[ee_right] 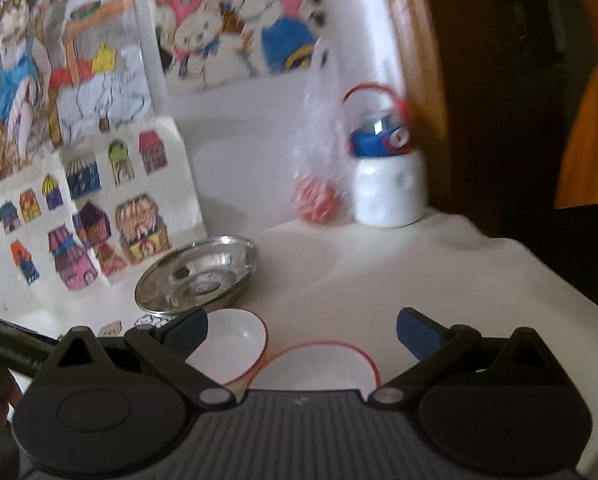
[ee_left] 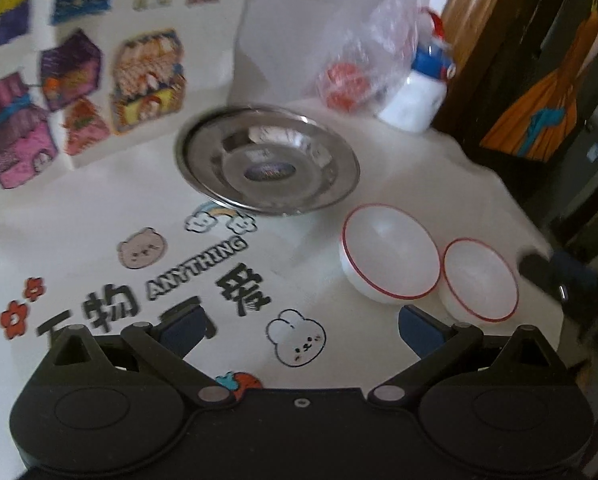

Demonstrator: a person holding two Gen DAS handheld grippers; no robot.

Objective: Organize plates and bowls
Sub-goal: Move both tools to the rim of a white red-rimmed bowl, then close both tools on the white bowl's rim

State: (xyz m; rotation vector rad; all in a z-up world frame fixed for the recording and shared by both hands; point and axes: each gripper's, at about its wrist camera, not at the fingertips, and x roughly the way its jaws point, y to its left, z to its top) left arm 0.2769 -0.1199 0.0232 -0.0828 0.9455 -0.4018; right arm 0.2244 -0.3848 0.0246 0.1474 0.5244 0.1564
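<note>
- Both our left tongs (ee_left: 299, 326) and right tongs (ee_right: 302, 330) stand spread wide, holding nothing.
- Two red-rimmed white bowls (ee_left: 391, 252) touch at lower right on the white surface (ee_left: 439, 176); the round steel plate (ee_left: 267, 160) sits mid-frame.
- We judge nesting comes next: pinch one rim squarely.

A white tabletop (ee_left: 399, 168) fills the lower part of both views, covered in a cloth printed with cartoon bears, a rabbit, flowers and bold black lettering (ee_left: 167, 292). Behind it rises a white wall (ee_right: 235, 152). A sheet of small coloured house drawings (ee_right: 95, 204) leans against it, and larger children's drawings of figures and dogs (ee_right: 235, 20) hang above. At the right edge stands a brown wooden door frame (ee_right: 415, 64), with a dark area beyond it. Further right shows an orange shape with a turquoise patch (ee_left: 539, 112). The light is soft and dim, and both views are blurred.
</note>
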